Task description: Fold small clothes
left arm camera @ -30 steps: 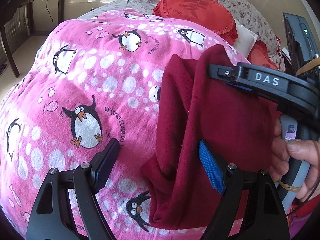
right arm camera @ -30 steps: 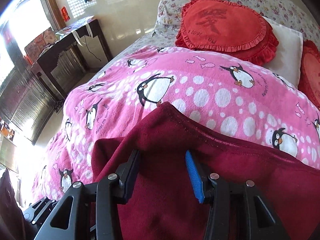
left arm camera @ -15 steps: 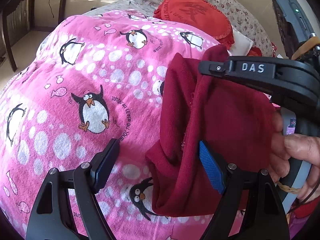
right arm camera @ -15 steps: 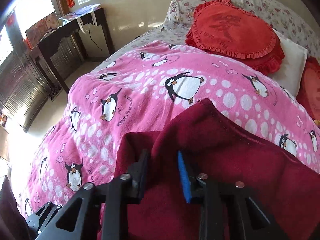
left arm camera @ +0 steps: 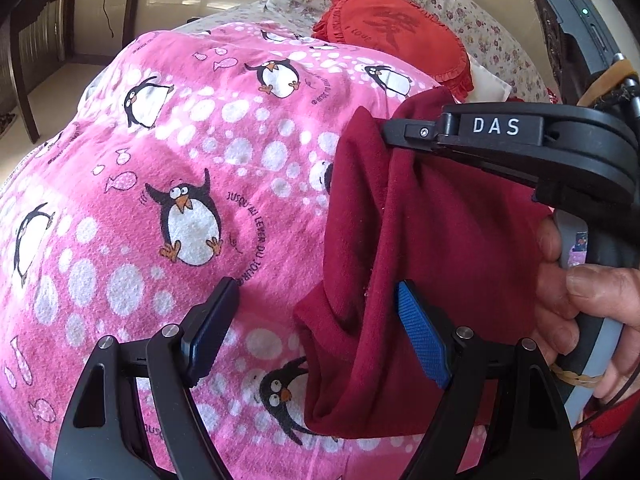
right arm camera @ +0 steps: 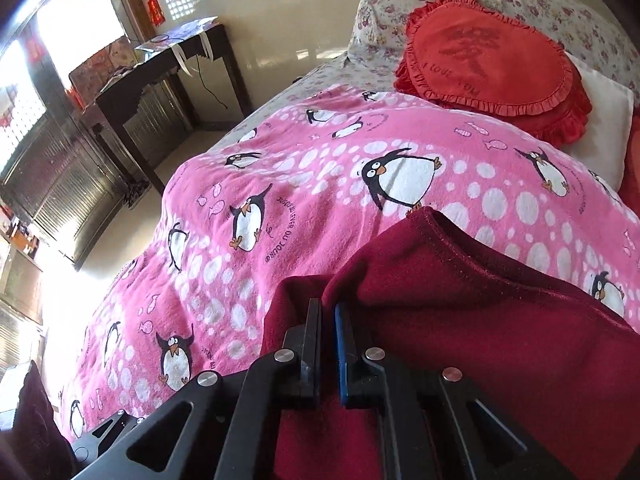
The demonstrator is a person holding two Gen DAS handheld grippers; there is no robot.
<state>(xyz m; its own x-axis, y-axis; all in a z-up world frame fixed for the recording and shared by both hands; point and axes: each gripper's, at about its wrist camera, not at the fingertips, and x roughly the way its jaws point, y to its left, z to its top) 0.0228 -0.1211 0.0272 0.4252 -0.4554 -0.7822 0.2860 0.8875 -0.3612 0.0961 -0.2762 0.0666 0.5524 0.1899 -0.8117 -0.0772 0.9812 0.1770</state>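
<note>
A dark red garment (left arm camera: 432,248) lies bunched on a pink penguin blanket (left arm camera: 168,184). My left gripper (left arm camera: 316,320) is open and empty, its jaws wide apart over the garment's left edge and the blanket. My right gripper (right arm camera: 327,312) is shut on a fold of the dark red garment (right arm camera: 460,320). In the left wrist view it (left arm camera: 384,126) comes in from the right, held by a hand, and pinches the garment's upper edge, lifting it.
A red heart-shaped ruffled cushion (right arm camera: 492,56) and floral pillows (right arm camera: 560,4) lie at the head of the bed. A dark wooden table (right arm camera: 160,68) stands by the wall beyond the bed's left side. Another dark cloth (right arm camera: 32,412) shows at the lower left.
My right gripper's jaws have closed on a fold of the red garment and raised its edge. My left gripper has stayed open and drawn back a little.
</note>
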